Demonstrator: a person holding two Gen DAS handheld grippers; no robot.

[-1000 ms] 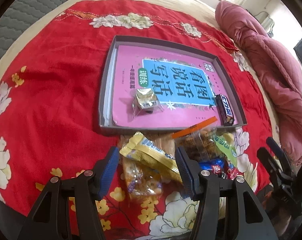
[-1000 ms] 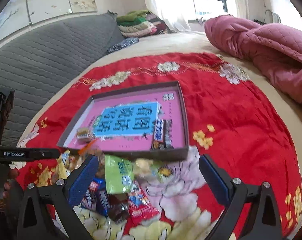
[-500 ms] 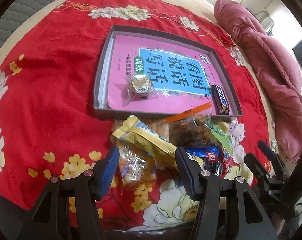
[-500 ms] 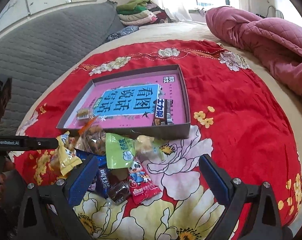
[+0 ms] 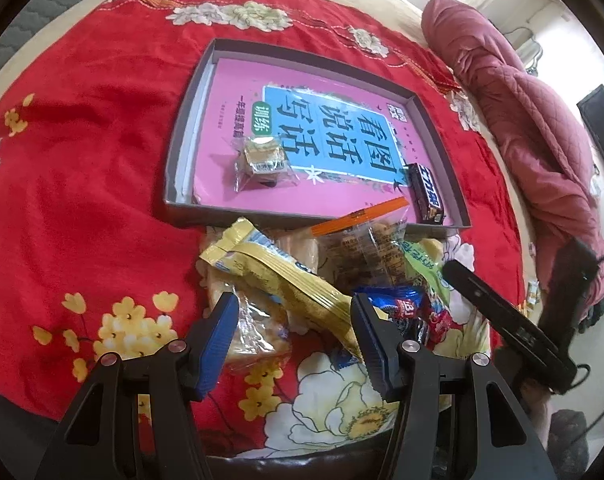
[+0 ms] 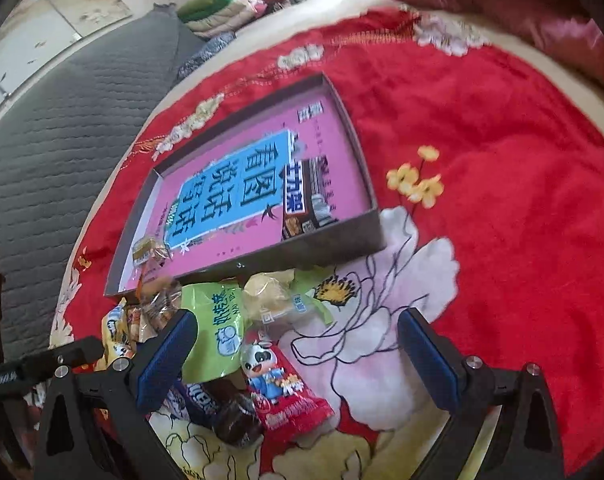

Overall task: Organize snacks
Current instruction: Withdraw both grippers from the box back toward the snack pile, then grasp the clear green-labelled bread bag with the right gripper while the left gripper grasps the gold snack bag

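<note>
A grey tray (image 5: 174, 160) (image 6: 341, 240) lined with a pink book holds a small clear-wrapped snack (image 5: 262, 160) (image 6: 148, 250) and a dark chocolate bar (image 5: 427, 196) (image 6: 305, 200). A heap of snack packets lies in front of it. My left gripper (image 5: 296, 332) is open, its blue pads either side of a yellow packet (image 5: 282, 280) without pressing it. My right gripper (image 6: 300, 360) stands wide open just above a red cartoon packet (image 6: 290, 392), beside a green packet (image 6: 218, 332). One right finger (image 5: 481, 300) reaches in from the right of the left wrist view.
Everything rests on a red flowered cloth (image 5: 82, 160) over a bed. A pink quilt (image 5: 521, 120) is bunched at the right. A grey quilted surface (image 6: 62, 140) and folded clothes (image 6: 222, 12) lie to the left and back. A clear bag of biscuits (image 5: 365, 248) leans on the tray's front wall.
My right gripper has sunk toward the heap and rolled, so its view now tilts and the packets look bigger. My left gripper has hardly moved and its jaws are as wide as before.
</note>
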